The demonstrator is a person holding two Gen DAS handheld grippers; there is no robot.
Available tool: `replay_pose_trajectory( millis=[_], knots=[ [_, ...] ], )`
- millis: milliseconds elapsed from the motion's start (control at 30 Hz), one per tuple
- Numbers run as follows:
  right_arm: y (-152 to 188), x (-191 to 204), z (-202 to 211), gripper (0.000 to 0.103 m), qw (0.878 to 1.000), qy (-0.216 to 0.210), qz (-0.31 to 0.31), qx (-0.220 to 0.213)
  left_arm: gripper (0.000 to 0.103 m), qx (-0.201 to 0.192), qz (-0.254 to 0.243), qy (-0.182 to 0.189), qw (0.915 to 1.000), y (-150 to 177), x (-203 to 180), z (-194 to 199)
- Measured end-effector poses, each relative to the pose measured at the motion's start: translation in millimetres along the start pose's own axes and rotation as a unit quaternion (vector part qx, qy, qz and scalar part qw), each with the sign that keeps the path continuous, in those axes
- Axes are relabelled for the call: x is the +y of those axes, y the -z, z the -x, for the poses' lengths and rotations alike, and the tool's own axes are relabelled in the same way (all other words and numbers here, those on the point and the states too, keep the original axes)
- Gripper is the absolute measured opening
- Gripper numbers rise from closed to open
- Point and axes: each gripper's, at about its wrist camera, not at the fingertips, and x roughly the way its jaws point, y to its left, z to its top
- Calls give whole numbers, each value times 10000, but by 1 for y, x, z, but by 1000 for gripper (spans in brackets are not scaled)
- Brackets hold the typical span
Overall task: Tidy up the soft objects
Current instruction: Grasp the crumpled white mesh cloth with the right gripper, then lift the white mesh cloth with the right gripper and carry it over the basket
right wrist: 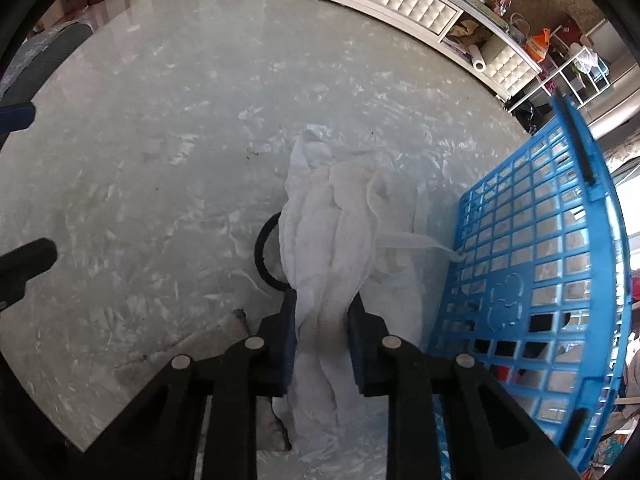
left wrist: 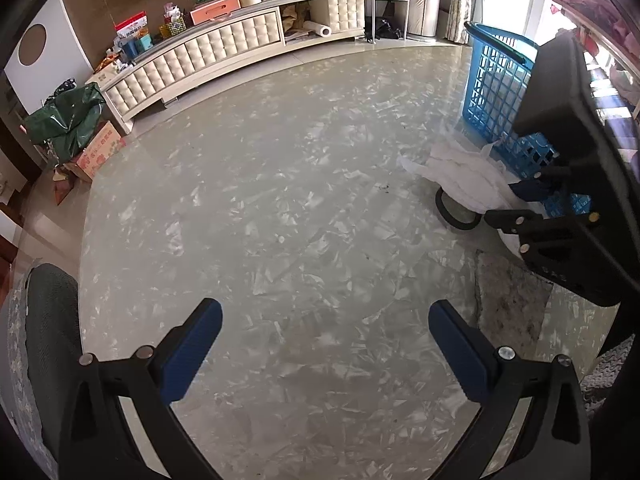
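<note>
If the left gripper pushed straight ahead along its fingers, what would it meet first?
Probably just the bare tabletop: the left gripper is open, with nothing between or ahead of its fingers. The white cloth lies off to the right.

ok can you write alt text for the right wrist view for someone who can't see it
The right gripper is shut on a bunched white cloth that trails forward over a pale marbled glass table. A blue lattice plastic basket stands just right of the cloth, and a black ring peeks from under the cloth's left edge.
</note>
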Motion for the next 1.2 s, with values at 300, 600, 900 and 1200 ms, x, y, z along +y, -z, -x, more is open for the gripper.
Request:
replay_pose_trajectory(
  millis=[300, 600, 900, 1200],
  knots=[
    [2, -2, 50, 20, 9989, -141, -47, -446, 103, -65, -91, 76, 9999, 2, -5, 6],
    [14, -4, 99, 20, 9964, -347, -89, -774, 103, -449, -84, 527, 9976, -1, -10, 40],
    [23, -34, 126, 20, 9935, -451, -183, -1025, 103, -762, -155, 698, 9945, -10, -28, 68],
    [32, -60, 141, 20, 9921, -533, -240, -1109, 103, -995, -264, 727, 9920, -22, -46, 82]
  ],
)
